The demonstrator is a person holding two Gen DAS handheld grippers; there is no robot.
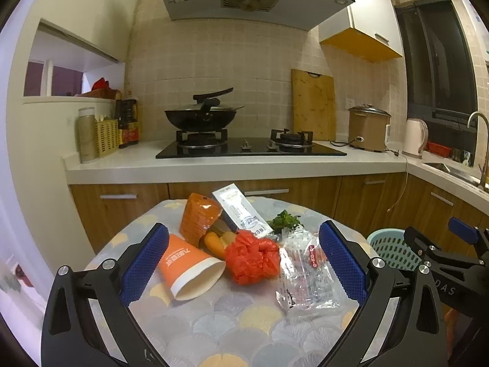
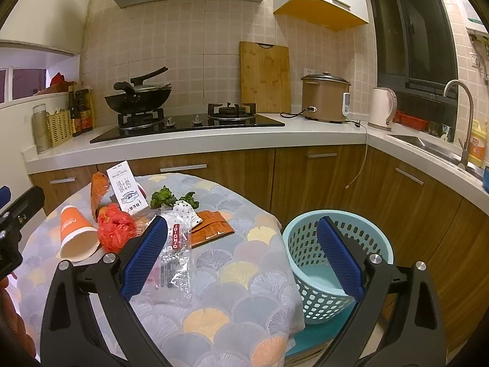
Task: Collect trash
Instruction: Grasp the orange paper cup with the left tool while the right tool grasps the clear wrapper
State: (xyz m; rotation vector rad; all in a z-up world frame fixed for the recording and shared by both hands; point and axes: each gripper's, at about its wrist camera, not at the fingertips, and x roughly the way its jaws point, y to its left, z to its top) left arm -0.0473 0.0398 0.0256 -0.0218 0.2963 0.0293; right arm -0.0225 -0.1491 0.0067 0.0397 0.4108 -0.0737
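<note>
We find the near part of the counter (image 2: 214,305) bare, so a gripper can pass low there, while the far half is crowded: the orange paper cup (image 1: 191,267), red plastic bag (image 1: 253,257), clear wrapper (image 1: 305,275) and white carton (image 1: 241,211) lie close together or touching, with little room between them. Just beside the counter's right edge the blue basket (image 2: 305,244) stands with its mouth open from above, and the flat orange packet (image 2: 212,227) has bare cloth around its right side.
</note>
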